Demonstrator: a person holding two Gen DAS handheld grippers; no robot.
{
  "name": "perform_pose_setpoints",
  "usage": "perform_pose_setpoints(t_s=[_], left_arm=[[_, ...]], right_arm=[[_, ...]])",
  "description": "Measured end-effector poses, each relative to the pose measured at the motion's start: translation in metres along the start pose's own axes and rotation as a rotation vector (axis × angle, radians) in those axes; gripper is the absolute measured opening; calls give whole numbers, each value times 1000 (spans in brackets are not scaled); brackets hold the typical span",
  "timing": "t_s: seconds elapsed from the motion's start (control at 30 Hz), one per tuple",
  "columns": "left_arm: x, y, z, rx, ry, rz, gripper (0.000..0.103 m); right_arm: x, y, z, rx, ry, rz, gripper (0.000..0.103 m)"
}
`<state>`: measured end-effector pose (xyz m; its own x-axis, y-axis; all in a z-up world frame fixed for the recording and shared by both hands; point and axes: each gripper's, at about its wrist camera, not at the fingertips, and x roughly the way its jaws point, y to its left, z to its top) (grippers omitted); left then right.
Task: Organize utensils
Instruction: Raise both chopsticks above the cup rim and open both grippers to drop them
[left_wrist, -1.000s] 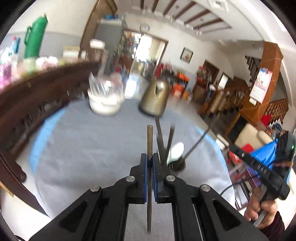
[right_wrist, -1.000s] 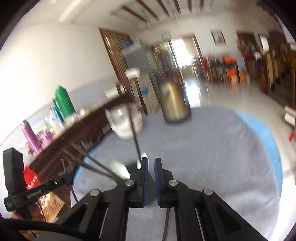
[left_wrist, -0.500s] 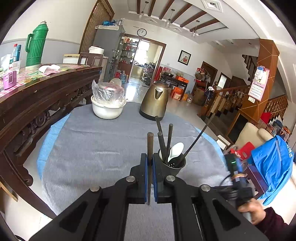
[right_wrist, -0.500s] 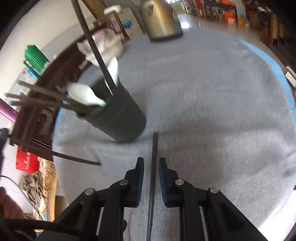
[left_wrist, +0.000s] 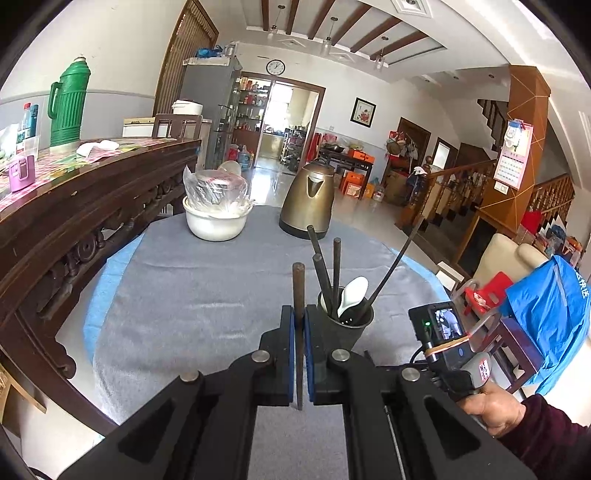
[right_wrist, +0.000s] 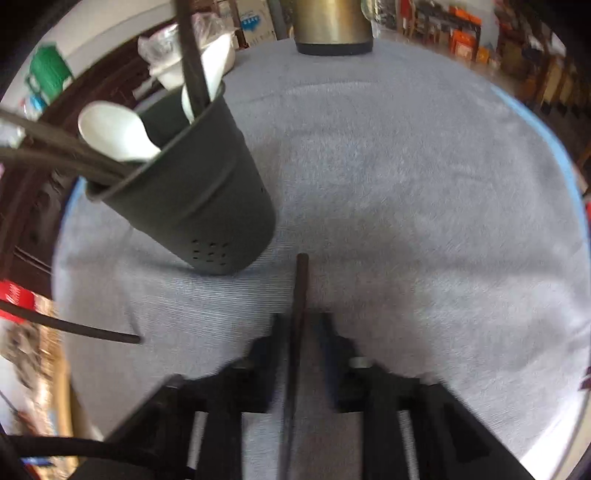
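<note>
I've got the left gripper (left_wrist: 300, 325) clamped on a dark, slim round chopstick (left_wrist: 297, 295), held near upright w/ its blunt top poking above the blue pads. Right gripper (right_wrist: 301, 325) is tipped steeply down at the table; a second dark chopstick (right_wrist: 300, 291) lies flat on the cloth btwn its fingers, and the jaws are closing on it. That view is blurred, so I can't tell if the pads press it yet.

Utensil holder (left_wrist: 347, 326) is a matte black tapered cup w/ small drain holes low on its wall, standing just right of my left fingers. In it: several more thin dark sticks fanned out and a glossy white spoon (left_wrist: 352, 295).

Table (left_wrist: 192, 295) is round, covered in soft grey napped cloth w/ a blue rim showing at the edge. White bowl (left_wrist: 216, 221) w/ crinkled plastic and a brassy kettle (left_wrist: 308, 201) sit at the far side, well apart from the cup. Wide bare cloth to the left and front; carved dark wood sideboard (left_wrist: 74, 206) runs close along the left edge.
</note>
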<state>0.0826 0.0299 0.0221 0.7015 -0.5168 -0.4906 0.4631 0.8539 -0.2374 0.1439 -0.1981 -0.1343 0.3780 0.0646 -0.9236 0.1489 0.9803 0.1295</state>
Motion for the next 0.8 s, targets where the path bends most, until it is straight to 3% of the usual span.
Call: perform_pose_setpoints(t_s=[0.1, 0.27, 0.6, 0.73, 0.8], left_arm=[[-1, 4, 1, -15, 5, -2, 5], [-4, 5, 5, -20, 2, 0, 5], [-26, 1, 25, -12, -74, 20, 5], [-39, -4, 38, 12, -116, 33, 5], [-46, -7, 46, 30, -149, 41, 5]], right_arm=[[-7, -6, 0, 54, -28, 20, 8], [-48, -18, -2, 99, -185, 83, 7], [-166, -29, -13, 157, -716, 242, 7], [-207, -23, -22, 154, -897, 234, 7], [-227, -15, -30, 143, -1032, 203, 7]])
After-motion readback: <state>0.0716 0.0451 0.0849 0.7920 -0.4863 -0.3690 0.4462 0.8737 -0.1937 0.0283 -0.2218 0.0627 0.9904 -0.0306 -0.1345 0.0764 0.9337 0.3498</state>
